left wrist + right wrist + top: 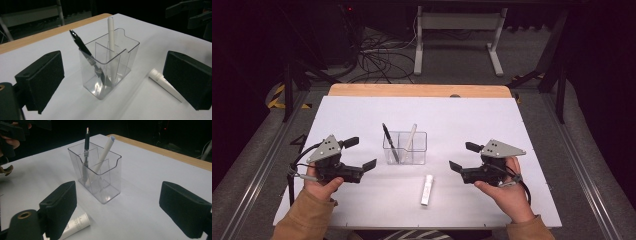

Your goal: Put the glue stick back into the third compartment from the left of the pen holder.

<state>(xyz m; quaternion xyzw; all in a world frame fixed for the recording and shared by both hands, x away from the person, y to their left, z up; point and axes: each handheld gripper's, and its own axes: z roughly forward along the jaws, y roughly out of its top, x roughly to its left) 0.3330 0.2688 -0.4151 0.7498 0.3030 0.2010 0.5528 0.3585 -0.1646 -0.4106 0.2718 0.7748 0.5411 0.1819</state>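
- Clear plastic holder (pixel 405 148) stands at the bench (pixel 492 115) centre, two pens inside: black pen (pixel 390 142) in its 9 o'clock compartment, white pen (pixel 411 137) toward 3 o'clock.
- One white marker (pixel 426 190) lies loose at the holder's 5 o'clock, probably the last to go in.
- Left claw (pixel 361 153) and right claw (pixel 460 156) both spread wide, empty, flanking the holder.
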